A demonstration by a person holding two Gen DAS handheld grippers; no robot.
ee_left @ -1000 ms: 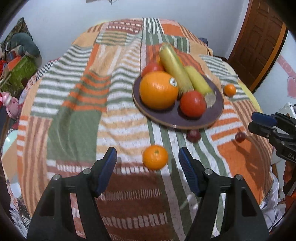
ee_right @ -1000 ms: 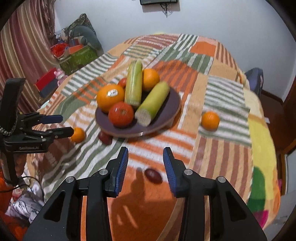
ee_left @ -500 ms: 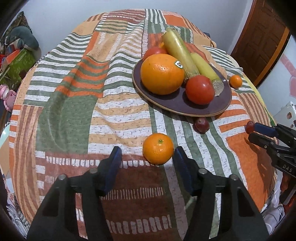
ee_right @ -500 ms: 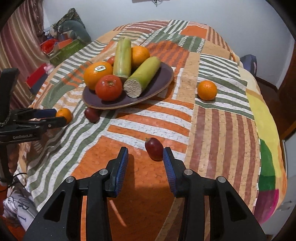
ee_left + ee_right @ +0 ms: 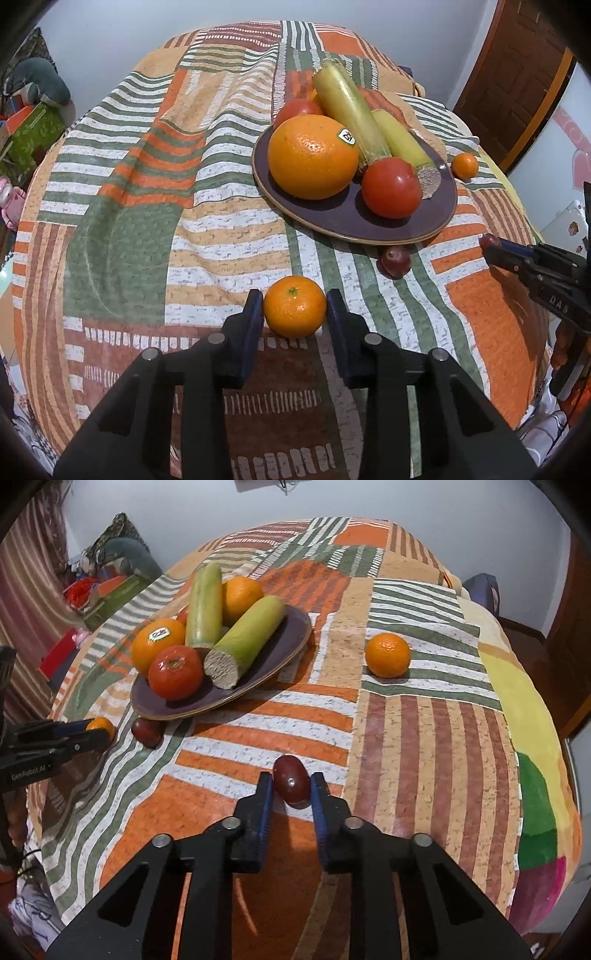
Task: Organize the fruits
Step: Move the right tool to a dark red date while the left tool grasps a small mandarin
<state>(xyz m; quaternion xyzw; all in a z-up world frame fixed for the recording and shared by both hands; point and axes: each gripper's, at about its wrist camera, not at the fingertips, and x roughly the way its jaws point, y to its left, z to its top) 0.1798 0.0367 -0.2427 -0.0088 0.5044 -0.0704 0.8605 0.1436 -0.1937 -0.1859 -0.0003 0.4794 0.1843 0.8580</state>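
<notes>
A small orange (image 5: 294, 306) lies on the striped cloth in front of the purple plate (image 5: 369, 225). My left gripper (image 5: 294, 300) is closing on it, and both pads touch its sides. My right gripper (image 5: 291, 778) is shut on a dark red oval fruit (image 5: 291, 784) that rests on the cloth. The plate holds a big orange (image 5: 312, 157), a tomato (image 5: 391, 186) and two cut green-yellow stalks (image 5: 349, 110). A second dark red fruit (image 5: 396, 260) sits by the plate's near rim. Another small orange (image 5: 388, 655) lies loose to the right of the plate.
The patchwork cloth (image 5: 424, 738) covers a rounded table that drops away at every side. Boxes and toys (image 5: 110, 587) are piled at the back left by a curtain. A wooden door (image 5: 517, 81) stands at the back right.
Both grippers have come down and forward onto their fruits. The left jaws narrowed around the small orange, and the right jaws closed on the dark red fruit.
</notes>
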